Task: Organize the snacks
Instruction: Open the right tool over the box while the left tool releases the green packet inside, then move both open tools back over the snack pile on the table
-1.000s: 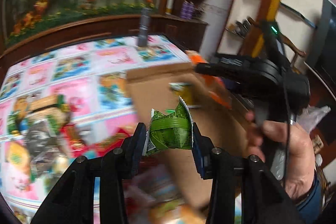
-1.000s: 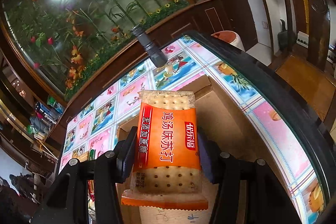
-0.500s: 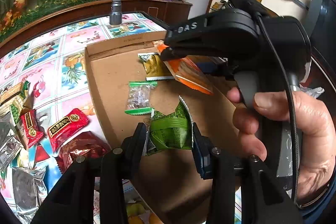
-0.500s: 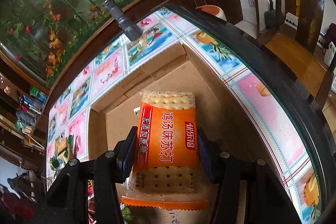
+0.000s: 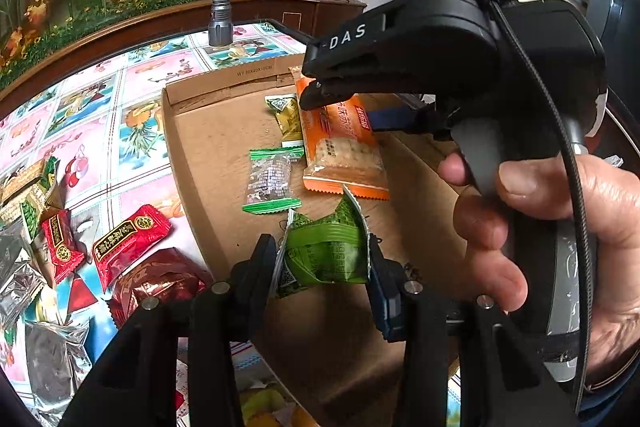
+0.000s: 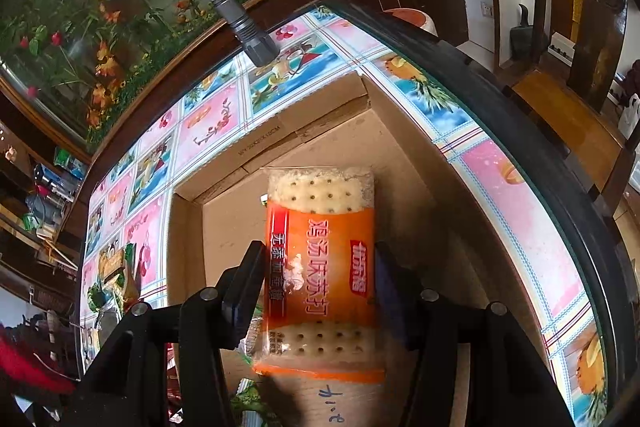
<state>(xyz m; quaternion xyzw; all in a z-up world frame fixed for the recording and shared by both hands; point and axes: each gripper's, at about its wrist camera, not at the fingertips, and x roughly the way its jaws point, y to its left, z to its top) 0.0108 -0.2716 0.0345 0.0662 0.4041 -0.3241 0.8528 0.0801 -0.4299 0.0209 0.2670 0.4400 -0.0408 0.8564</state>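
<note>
My left gripper (image 5: 324, 263) is shut on a crumpled green snack packet (image 5: 326, 251), held over the near part of a shallow cardboard box (image 5: 212, 131). My right gripper (image 6: 320, 279) is shut on an orange cracker packet (image 6: 322, 267), low over the box floor (image 6: 232, 223). In the left wrist view the right gripper (image 5: 312, 95) and the hand holding it fill the right side, with the cracker packet (image 5: 344, 155) hanging under it. A clear green-edged candy packet (image 5: 270, 179) and a yellow-green packet (image 5: 288, 119) lie in the box.
Red packets (image 5: 128, 243) and silver packets (image 5: 52, 359) lie on the patterned tablecloth left of the box. A grey flashlight (image 5: 220, 11) stands at the table's far edge. The table's dark rim (image 6: 500, 95) curves along the right, with a wooden chair beyond.
The right gripper lowered the cracker packet into the box, closer to the floor. The left gripper swung over the box with the green packet still held.
</note>
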